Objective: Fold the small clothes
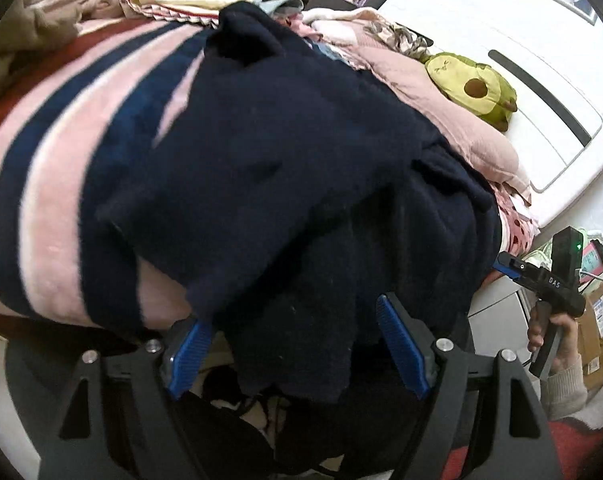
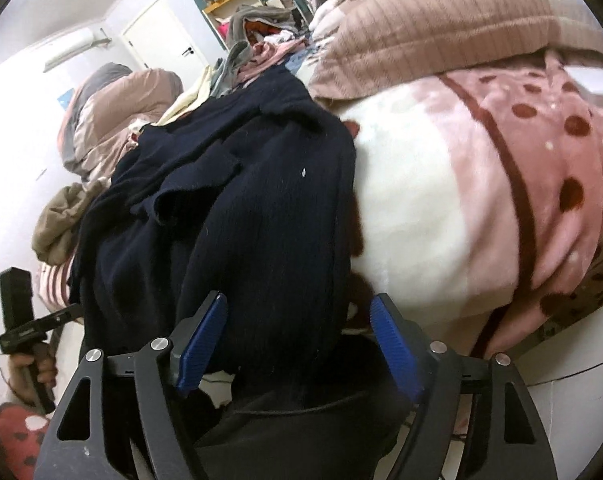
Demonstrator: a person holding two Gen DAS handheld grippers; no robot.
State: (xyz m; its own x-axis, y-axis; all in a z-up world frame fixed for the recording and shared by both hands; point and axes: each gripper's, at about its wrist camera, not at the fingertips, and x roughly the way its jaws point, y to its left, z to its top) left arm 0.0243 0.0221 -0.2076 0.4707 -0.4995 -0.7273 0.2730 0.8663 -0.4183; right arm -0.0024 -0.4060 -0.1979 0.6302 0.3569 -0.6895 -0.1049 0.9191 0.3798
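Observation:
A dark navy knit garment [image 1: 285, 168] lies crumpled on a bed, its near edge hanging over the bedside. It also shows in the right wrist view [image 2: 241, 216]. My left gripper [image 1: 297, 350] is open, its blue pads on either side of the hanging hem. My right gripper [image 2: 297, 344] is open too, with the garment's near edge between its pads. The right gripper also shows at the right of the left wrist view [image 1: 541, 280]. The left gripper shows at the lower left of the right wrist view [image 2: 25, 328].
The bed carries a pink and navy striped blanket [image 1: 61, 184], a pink dotted blanket [image 2: 541, 168], a ribbed pink pillow [image 2: 441, 20] and an avocado plush toy [image 1: 473, 88]. More clothes [image 1: 101, 0] are heaped at the far end. A white headboard [image 1: 541, 92] stands right.

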